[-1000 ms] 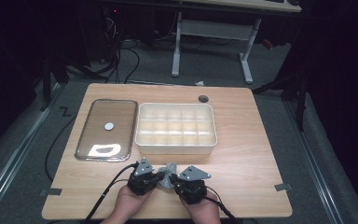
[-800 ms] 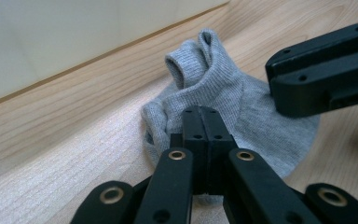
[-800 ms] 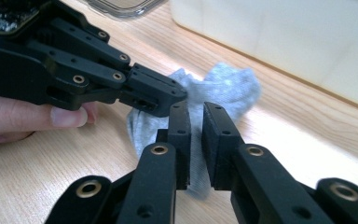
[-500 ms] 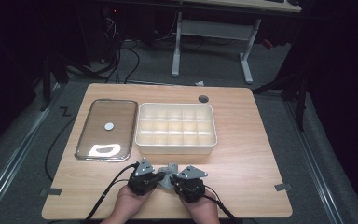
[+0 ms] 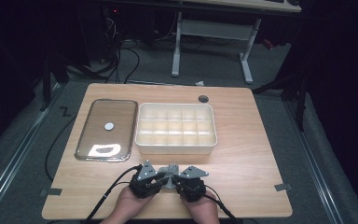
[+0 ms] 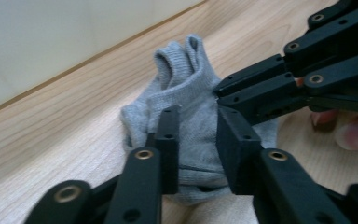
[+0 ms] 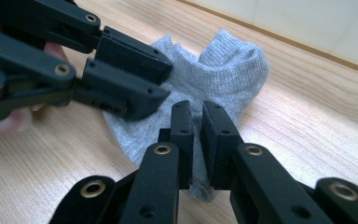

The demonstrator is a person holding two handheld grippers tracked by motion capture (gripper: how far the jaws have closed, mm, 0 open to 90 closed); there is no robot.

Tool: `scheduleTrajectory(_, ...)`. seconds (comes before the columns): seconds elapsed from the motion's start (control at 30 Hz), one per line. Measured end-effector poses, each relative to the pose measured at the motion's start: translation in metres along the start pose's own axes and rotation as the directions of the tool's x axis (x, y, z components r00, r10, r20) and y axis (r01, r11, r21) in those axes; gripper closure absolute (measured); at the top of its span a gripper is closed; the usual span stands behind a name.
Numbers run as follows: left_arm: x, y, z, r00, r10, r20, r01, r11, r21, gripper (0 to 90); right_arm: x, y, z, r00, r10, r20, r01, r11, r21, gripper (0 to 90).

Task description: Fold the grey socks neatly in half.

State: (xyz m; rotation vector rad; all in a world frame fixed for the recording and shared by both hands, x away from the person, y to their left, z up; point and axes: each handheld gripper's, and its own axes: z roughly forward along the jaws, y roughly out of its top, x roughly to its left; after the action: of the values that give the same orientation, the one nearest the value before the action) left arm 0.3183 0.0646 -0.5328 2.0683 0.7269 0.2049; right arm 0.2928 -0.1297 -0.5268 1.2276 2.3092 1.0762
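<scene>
**Two hand-held grippers working a small grey sock at the near edge of a tabletop**

Seen from above, a wooden tabletop point(image 5: 242, 154) carries, from left to right, a flat metal tray point(image 5: 106, 129) with a small white disc point(image 5: 108, 125) on it, then a pale box with many compartments point(image 5: 175, 129), all of which look empty. Both sit well beyond the fingers.

In front of the box, near the tabletop's near edge, the left gripper point(image 5: 159, 175) and the right gripper point(image 5: 177, 177) point inward toward each other, almost tip to tip. A person's hands hold them from below, wrists low and close together, cables trailing off the near edge.

Between the tips lies a bunched grey sock point(image 5: 170, 171). In the left gripper view, the left gripper's point(image 6: 196, 140) fingers stand partly spread with the sock point(image 6: 186, 98) between them; whether they actually press the cloth cannot be told. The right gripper point(image 6: 256, 95) reaches in from the right and meets the sock's edge. In the right gripper view, the right gripper's point(image 7: 196, 140) fingers are pressed nearly together, apparently pinching a fold at the near side of the sock point(image 7: 219, 70), while the left gripper point(image 7: 130, 74) comes in from the left over the cloth.

The step appears to be folding or reshaping the sock. Doing it well likely means one gripper pinning the cloth firmly while the other takes only a single layer, moving slowly so the knit does not slip free.
</scene>
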Motion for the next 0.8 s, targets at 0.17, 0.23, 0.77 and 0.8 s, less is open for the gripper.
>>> scheduleTrajectory(0.17, -0.0002, 0.0000, 0.0002, 1.0000, -0.004, 0.007, 0.004, 1.0000, 0.000, 66.2, 0.0001, -0.0007, 0.0001, 1.0000, 0.001, 0.001, -0.001, 1.000, -0.005, 83.8)
scheduleTrajectory(0.23, -0.0007, 0.0000, -0.0005, 0.9993, -0.037, 0.005, 0.037, 0.9993, 0.000, 65.1, -0.0002, -0.0006, 0.0001, 1.0000, -0.002, -0.001, 0.002, 1.000, -0.005, 83.9)
scheduleTrajectory(0.77, -0.0093, -0.0024, -0.0020, 0.9959, 0.037, -0.082, -0.037, 0.9993, 0.005, 78.1, 0.0015, 0.0019, -0.0019, 1.0000, 0.000, -0.003, 0.000, 1.000, 0.020, 82.8)
scheduleTrajectory(0.8, -0.0095, -0.0023, -0.0017, 0.9957, 0.038, -0.084, -0.038, 0.9993, 0.007, 78.0, 0.0019, 0.0048, -0.0069, 0.9999, 0.013, -0.006, -0.013, 1.000, 0.021, 81.4)
